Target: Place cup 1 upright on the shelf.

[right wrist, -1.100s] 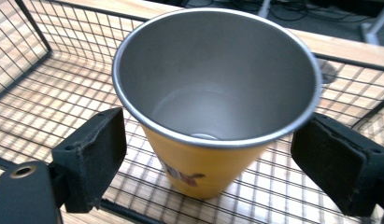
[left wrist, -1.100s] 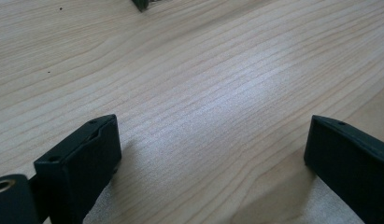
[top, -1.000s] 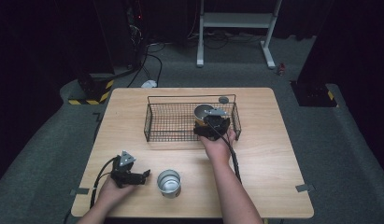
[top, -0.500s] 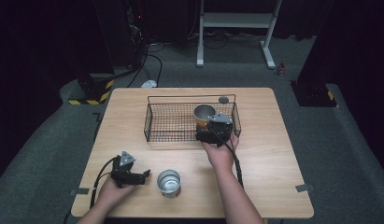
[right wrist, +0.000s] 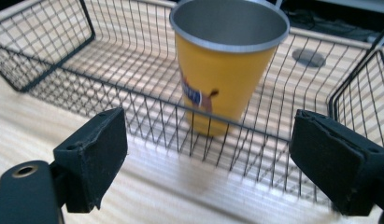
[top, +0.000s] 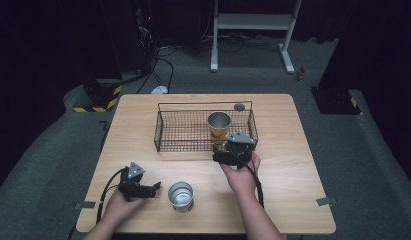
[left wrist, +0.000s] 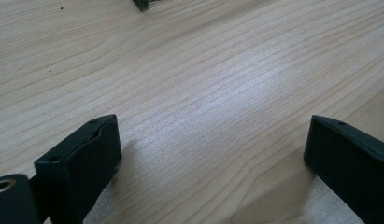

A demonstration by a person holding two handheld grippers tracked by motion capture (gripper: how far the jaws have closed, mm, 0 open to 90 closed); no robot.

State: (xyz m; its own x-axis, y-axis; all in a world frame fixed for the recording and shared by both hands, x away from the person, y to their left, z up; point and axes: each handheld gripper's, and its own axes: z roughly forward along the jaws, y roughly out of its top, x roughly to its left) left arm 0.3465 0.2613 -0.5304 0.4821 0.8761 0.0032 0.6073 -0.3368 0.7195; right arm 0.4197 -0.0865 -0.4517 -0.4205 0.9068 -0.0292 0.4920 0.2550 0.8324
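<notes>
Two cups, one wire basket, two hand-held tongs, one table.

Item 1: black wire basket [top: 183, 131], rectangular, open-topped, standing on the far half of the table. Contents: one yellow cup [top: 219, 126] with a metal rim and printed label, upright, empty, in the right end of the basket, close to the near wall. In the right gripper view the same yellow cup [right wrist: 227, 65] stands just behind the near wire wall of the basket [right wrist: 63, 56].

Item 2: plain metal cup [top: 181, 196], upright, empty, on the near part of the table, outside the basket, just beside the left tongs.

Item 3: right tongs [top: 232, 152], held in a hand just outside the near wall of the basket, in front of the yellow cup. Jaws spread wide, nothing between them; cup and tongs apart, with the wire between.

Item 4: left tongs [top: 152, 189], held low over the near left part of the table, pointing at the metal cup. Jaws spread, bare wood between them.

Item 5: table [top: 303, 165], pale wood grain, rounded corners, with a round grey cable grommet [top: 239, 106] behind the basket.

Room: dark, grey carpet; white metal stand [top: 253, 22] at the back; cables on the floor; a yellow-and-black striped block [top: 100, 97] at the far left.
</notes>
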